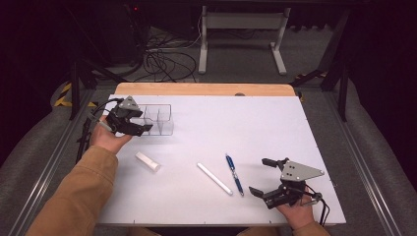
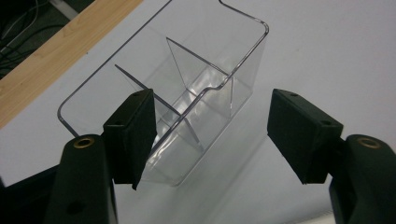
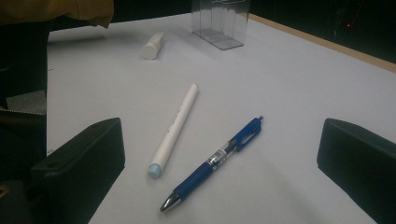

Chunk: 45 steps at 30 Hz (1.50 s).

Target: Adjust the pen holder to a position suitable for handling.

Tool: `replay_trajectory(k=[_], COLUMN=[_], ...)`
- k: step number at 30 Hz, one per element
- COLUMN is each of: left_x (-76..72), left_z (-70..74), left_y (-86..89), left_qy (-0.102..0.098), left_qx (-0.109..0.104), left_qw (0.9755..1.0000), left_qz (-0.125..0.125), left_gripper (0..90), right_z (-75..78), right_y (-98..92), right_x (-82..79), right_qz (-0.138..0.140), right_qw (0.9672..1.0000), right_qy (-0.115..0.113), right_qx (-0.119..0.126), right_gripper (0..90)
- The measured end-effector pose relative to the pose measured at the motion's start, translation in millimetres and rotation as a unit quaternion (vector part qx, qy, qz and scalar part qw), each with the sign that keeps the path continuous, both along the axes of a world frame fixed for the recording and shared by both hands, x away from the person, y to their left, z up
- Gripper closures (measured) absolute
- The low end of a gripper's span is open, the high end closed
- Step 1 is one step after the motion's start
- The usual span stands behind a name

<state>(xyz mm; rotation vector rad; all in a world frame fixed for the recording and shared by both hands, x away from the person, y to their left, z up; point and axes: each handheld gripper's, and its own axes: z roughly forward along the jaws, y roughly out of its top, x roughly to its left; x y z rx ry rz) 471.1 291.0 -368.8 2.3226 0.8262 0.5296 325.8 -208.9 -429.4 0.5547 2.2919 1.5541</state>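
Observation:
A clear plastic organizer box point(image 1: 158, 119) with dividers stands at the table's far left. My left gripper point(image 1: 143, 123) is right at its near end. In the left gripper view the box point(image 2: 205, 91) sits ahead of the left gripper point(image 2: 210, 135): one jaw overlaps the box's near wall and the other stands apart from it, so the gripper is open. A blue pen point(image 1: 234, 174) and a white pen point(image 1: 214, 178) lie side by side near the front. My right gripper point(image 1: 260, 176) rests open just right of them, with the blue pen point(image 3: 219, 158) and the white pen point(image 3: 175, 126) ahead of the right gripper point(image 3: 224, 144).
A short white cylinder point(image 1: 147, 161) lies between the box and the pens. The white table top point(image 1: 236, 118) ends in a wooden strip point(image 1: 196, 89) at the far side. Cables and a white stand sit on the floor beyond.

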Motion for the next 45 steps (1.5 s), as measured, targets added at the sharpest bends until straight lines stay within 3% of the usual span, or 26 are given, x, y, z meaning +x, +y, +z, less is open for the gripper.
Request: replay_trajectory(k=[7, 12, 17, 21, 25, 30, 33, 37, 45], left_x=[6.2, 8.9, 8.6, 8.0, 6.3, 4.3, 5.0, 4.2, 4.1], left_z=[-3.6, 0.1, 1.5, 2.9, 4.5, 5.3, 5.6, 4.1, 5.8], left_y=[-2.1, -3.4, -1.8, 3.6, 2.8, -3.1, -2.6, -2.4, -2.5], left_qy=[0.003, 0.018, 0.022, 0.028, 0.039, 0.032, 0.031, 0.006, 0.008], left_qx=[0.015, 0.036, 0.040, 0.039, 0.078, 0.121, 0.128, 0.151, 0.167], left_qw=[0.9999, 0.9992, 0.9990, 0.9988, 0.9959, 0.9915, 0.9902, 0.9865, 0.9824], left_qz=[0.005, 0.003, 0.002, -0.001, -0.024, -0.036, -0.045, -0.064, -0.083], left_gripper=[41.0, 46.0, 50.2, 59.9, 65.8, 68.2, 69.5, 70.2, 73.2], right_z=[-0.5, -0.9, -1.1, -1.9, -2.0, -2.6, -2.6, -2.9, -3.4], right_y=[-0.3, -0.1, -0.1, -0.2, -0.1, 0.9, 1.0, 0.6, 0.9], right_x=[0.3, 0.5, 0.4, 0.9, 1.2, 1.6, 1.7, 1.8, 2.3], right_qz=[0.002, 0.004, 0.004, 0.003, 0.004, 0.007, 0.008, 0.009, 0.011], right_qw=[1.0000, 1.0000, 1.0000, 1.0000, 1.0000, 0.9999, 0.9999, 0.9999, 0.9998], right_qy=[0.001, 0.003, 0.003, 0.007, 0.008, 0.010, 0.010, 0.012, 0.017], right_qx=[-0.001, -0.002, -0.002, -0.004, -0.002, -0.003, -0.002, -0.001, 0.003], right_gripper=[1.4, 1.5, 1.6, 1.6, 1.7, 1.7, 1.7, 1.7, 1.7])
